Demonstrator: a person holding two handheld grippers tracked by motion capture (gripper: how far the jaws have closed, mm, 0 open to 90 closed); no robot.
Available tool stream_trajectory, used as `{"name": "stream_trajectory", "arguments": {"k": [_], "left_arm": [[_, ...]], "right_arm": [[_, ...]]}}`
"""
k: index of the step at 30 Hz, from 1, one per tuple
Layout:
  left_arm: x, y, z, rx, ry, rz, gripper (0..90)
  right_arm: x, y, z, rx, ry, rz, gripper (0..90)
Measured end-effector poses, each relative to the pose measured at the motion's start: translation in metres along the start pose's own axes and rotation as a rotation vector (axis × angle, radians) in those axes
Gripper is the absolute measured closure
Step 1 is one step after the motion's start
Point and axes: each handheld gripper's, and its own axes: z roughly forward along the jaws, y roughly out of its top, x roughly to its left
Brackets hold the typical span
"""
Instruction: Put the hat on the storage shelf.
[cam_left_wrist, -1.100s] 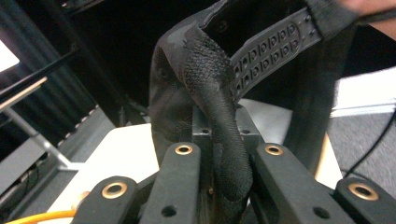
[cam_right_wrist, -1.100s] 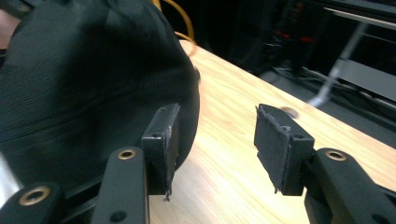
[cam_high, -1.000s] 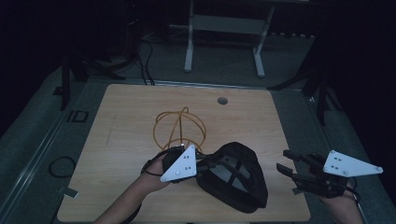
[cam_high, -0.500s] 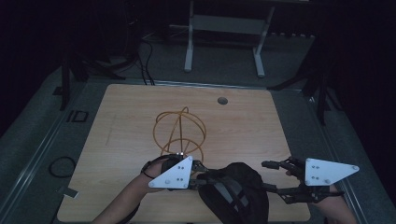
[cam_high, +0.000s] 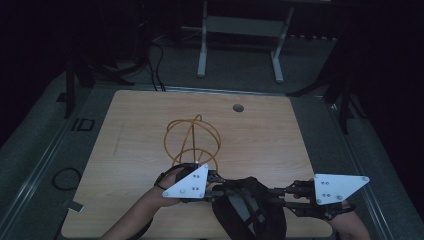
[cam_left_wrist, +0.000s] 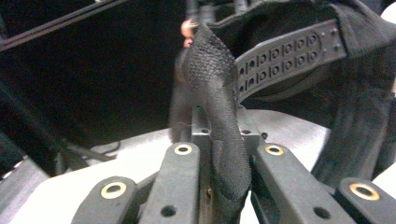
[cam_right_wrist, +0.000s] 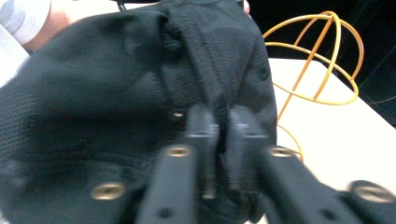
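Observation:
A black cap (cam_high: 248, 212) hangs at the near edge of the wooden table (cam_high: 130, 135), stretched between both grippers. My left gripper (cam_high: 216, 181) is shut on the cap's left edge; in the left gripper view a fold of black fabric (cam_left_wrist: 219, 121) is pinched between the jaws, and the perforated back strap (cam_left_wrist: 285, 51) runs above. Shut on the cap's right side is my right gripper (cam_high: 278, 192), with the cloth (cam_right_wrist: 140, 79) bunched ahead of its jaws. A yellow wire head-shaped stand (cam_high: 194, 140) rises just beyond the left gripper, and the stand (cam_right_wrist: 317, 60) sits to the upper right in the right gripper view.
A round cable hole (cam_high: 238, 107) lies near the table's far edge. Beyond the table a grey metal frame (cam_high: 240, 27) stands on the floor. A dark cable loop (cam_high: 66, 177) lies on the floor to the left.
The right gripper moved left from clear of the cap and closed on its right side. The cap, held by the left gripper, shifted toward the near edge.

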Motion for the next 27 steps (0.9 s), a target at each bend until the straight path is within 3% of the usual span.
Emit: {"name": "stream_trajectory", "arguments": {"k": [6,10,12,14,15,16,17,24,27], "left_arm": [[0.003,-0.002,0.002,0.04,0.039,-0.049,82.8],[0.003,-0.001,0.004,0.06,0.061,-0.074,75.4],[0.004,0.001,0.004,0.063,0.064,-0.115,70.5],[0.004,0.003,0.004,0.077,0.094,-0.15,61.8],[0.004,0.003,0.004,0.077,0.094,-0.15,57.5],[0.006,0.006,0.002,0.092,0.129,-0.181,54.1],[0.006,0.007,0.002,0.1,0.138,-0.193,49.3],[0.004,0.014,-0.003,0.124,0.206,-0.21,28.4],[0.004,0.014,-0.005,0.126,0.214,-0.229,23.7]], "right_arm": [[-0.003,-0.002,-0.002,-0.03,-0.045,0.05,88.5],[-0.005,-0.003,-0.005,-0.042,-0.058,0.074,88.6],[-0.004,-0.003,-0.008,-0.05,-0.062,0.077,88.6],[-0.004,-0.003,-0.012,-0.057,-0.071,0.076,88.6],[-0.005,-0.003,-0.013,-0.06,-0.072,0.08,88.7],[-0.005,-0.003,-0.015,-0.063,-0.076,0.085,88.7],[-0.006,-0.003,-0.016,-0.061,-0.08,0.096,88.6],[-0.009,-0.006,-0.024,-0.07,-0.135,0.112,88.6],[-0.012,-0.007,-0.029,-0.083,-0.165,0.134,88.6]]}}
